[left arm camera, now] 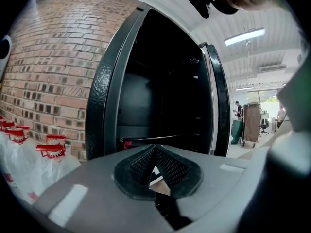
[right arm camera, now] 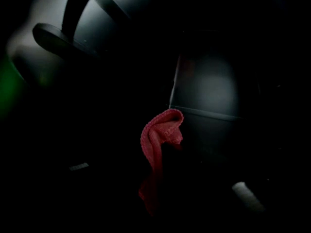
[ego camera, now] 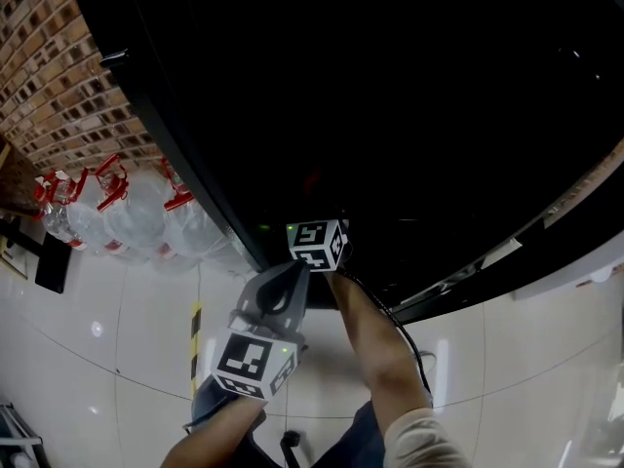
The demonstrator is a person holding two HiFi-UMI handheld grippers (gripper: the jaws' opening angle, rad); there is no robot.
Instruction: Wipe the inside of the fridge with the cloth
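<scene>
Brick wall (left arm camera: pixel 53 57) flanks the open black fridge (left arm camera: pixel 99 91). Deep inside it, the right gripper (ego camera: pixel 318 243) has its jaws pinching the red cloth (right arm camera: pixel 158 135), which stands up ahead of them toward a dim inner panel (right arm camera: pixel 209 91). The left gripper (left arm camera: pixel 156 169) waits outside, jaws pressed together on nothing. Only the right gripper view shows the cloth.

A red-brown brick wall (left arm camera: pixel 43 72) fills the left side of the left gripper view, and a row of clear plastic jugs (ego camera: pixel 127 213) with red caps stands against its foot. The floor (ego camera: pixel 107 349) is pale, glossy tile that mirrors spots of light, with a short yellow-and-black striped mark (ego camera: pixel 195 331) on it. Overhead, a white ribbed ceiling (left arm camera: pixel 228 23) carries a lit tube lamp (left arm camera: pixel 245 35). Far off on the right the hall is bright: a brown wheeled cart (left arm camera: pixel 252 123), a dark green bin (left arm camera: pixel 236 131), an office chair (left arm camera: pixel 265 123) and a standing person (left arm camera: pixel 236 109)
</scene>
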